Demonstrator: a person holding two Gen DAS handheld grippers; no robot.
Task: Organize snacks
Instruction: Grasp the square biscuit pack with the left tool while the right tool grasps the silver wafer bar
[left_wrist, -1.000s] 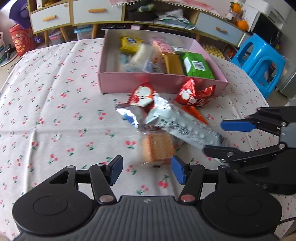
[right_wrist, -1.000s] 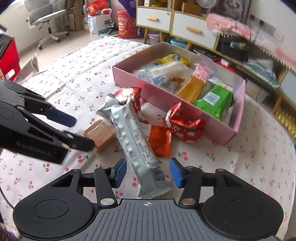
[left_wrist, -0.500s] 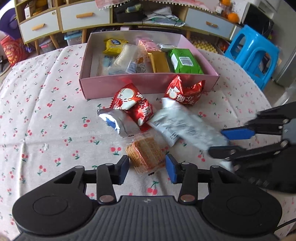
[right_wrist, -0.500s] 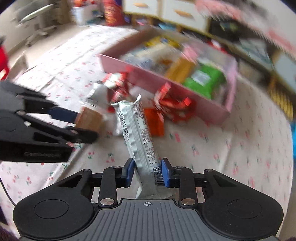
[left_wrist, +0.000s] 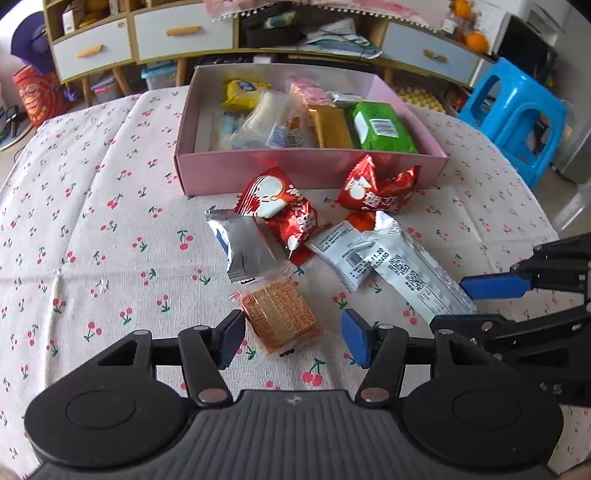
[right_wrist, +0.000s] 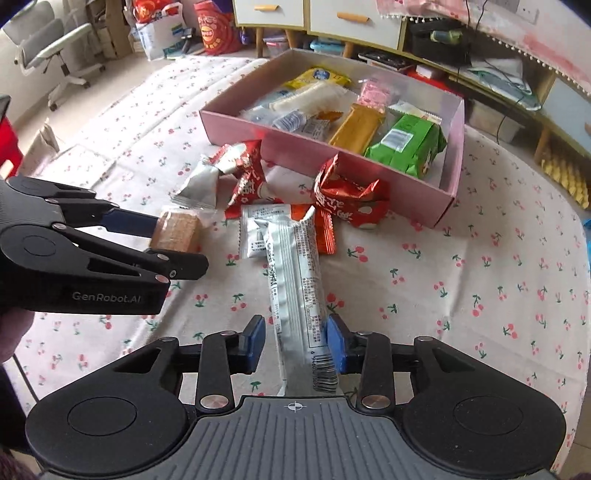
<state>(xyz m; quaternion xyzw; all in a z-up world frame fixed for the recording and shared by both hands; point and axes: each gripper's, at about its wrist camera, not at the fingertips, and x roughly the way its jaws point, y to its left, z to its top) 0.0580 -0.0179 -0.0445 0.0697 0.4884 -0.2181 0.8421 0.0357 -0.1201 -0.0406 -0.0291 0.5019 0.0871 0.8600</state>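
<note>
Lying: long silver packet (right_wrist: 295, 280) on cloth, end between right gripper (right_wrist: 295, 341) pads, jaws opening, no firm pinch
Left gripper (left_wrist: 291, 338): opening, unclenched, astride cracker pack (left_wrist: 280, 314)
Box (left_wrist: 306, 173): beyond, part-filled
Risk: foil likely slips from a loose grip

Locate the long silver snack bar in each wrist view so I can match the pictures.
Left wrist view: long silver snack bar lies right of centre, slanting down toward the right hand-held gripper.
Right wrist view: bar runs up the centre from between the pads.
Shared landmark: pink box behind it.
</note>
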